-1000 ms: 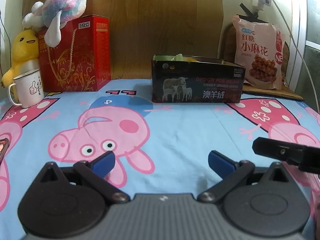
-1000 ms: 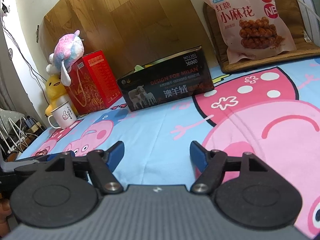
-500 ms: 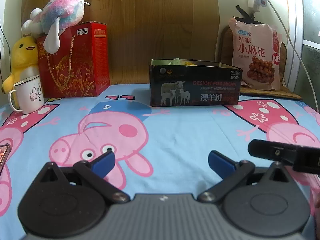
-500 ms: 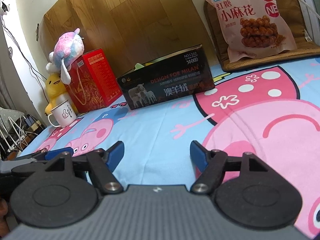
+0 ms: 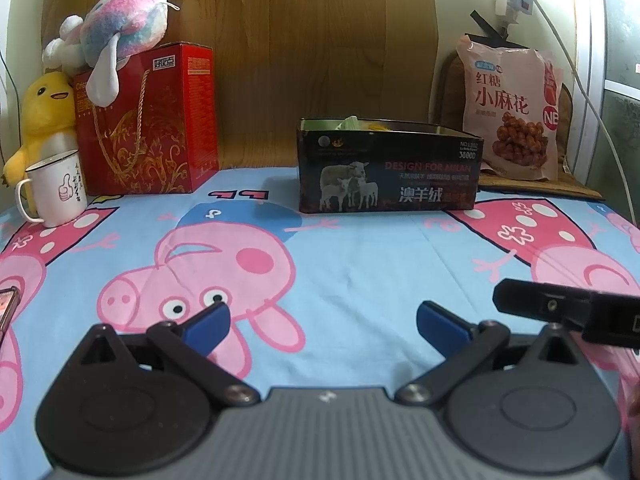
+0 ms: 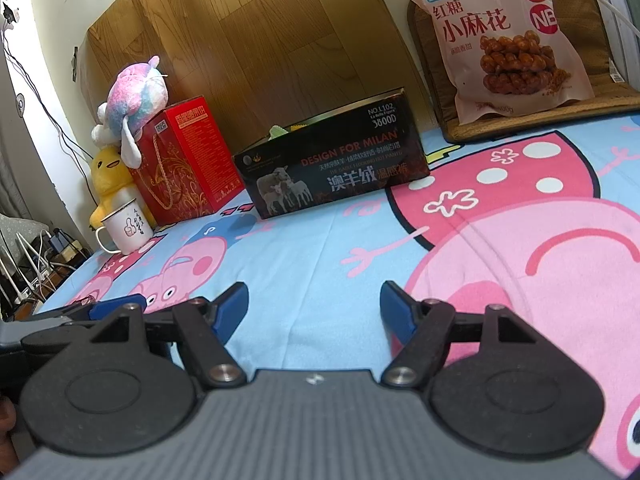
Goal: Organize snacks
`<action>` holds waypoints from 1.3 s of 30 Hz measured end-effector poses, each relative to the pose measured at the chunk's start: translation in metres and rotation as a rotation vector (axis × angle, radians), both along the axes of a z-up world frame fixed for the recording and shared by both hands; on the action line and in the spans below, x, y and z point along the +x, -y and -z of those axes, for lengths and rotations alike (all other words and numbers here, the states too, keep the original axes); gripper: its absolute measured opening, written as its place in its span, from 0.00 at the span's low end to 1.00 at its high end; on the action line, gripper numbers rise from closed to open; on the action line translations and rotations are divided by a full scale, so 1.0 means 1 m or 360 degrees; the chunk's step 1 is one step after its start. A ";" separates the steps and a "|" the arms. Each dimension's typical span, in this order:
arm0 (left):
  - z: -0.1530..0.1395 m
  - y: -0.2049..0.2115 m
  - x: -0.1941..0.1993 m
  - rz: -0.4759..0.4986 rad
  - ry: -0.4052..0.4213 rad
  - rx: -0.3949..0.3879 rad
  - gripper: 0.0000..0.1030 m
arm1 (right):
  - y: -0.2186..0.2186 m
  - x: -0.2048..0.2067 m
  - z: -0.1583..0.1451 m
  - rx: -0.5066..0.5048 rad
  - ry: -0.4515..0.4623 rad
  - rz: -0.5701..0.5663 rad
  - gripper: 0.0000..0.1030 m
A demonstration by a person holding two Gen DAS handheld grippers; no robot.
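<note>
Well, both grippers sit low over the cartoon-pig bedsheet (image 5: 360, 264) with nothing between their blue pads. The left gripper (image 5: 323, 322) fills the bottom of its own view, jaws spread wide over the pig's face and empty. The right gripper (image 6: 314, 308) is likewise released, its jaws standing apart over bare blue cloth at the bottom of its frame. Part of the right gripper's black body pokes in at the right edge of the left view, and a bit of the left one shows at the lower left of the right view.

The snacks lie at the far side. A dark open box (image 5: 388, 172) printed with sheep stands in the centre of the left view, with something pale green and yellow peeking over its rim. To its right, near the upper right of the frame, a pink snack bag (image 5: 510, 108) leans upright on a brown woven mat (image 5: 540, 190), well apart from both grippers.

At the upper left stands a red gift box (image 5: 160, 120) with a pastel plush toy (image 5: 120, 36) draped on top, a yellow duck plush (image 5: 42, 120) just beside it, and a white mug (image 5: 56, 190) in front of the duck.
</note>
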State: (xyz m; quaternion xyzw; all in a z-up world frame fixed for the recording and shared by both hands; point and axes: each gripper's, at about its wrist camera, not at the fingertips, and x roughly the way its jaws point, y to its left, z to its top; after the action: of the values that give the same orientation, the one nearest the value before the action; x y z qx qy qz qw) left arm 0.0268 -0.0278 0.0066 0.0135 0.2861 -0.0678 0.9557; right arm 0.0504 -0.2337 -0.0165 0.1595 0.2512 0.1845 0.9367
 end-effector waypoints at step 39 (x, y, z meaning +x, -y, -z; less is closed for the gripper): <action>0.002 -0.007 0.006 0.0002 -0.0073 -0.0084 1.00 | 0.000 0.000 0.000 0.0000 -0.0001 0.0000 0.72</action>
State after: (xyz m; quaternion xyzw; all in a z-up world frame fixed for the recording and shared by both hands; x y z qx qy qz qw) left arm 0.0325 -0.0209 0.0042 -0.0132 0.3060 -0.0762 0.9489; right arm 0.0505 -0.2333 -0.0162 0.1595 0.2514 0.1843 0.9367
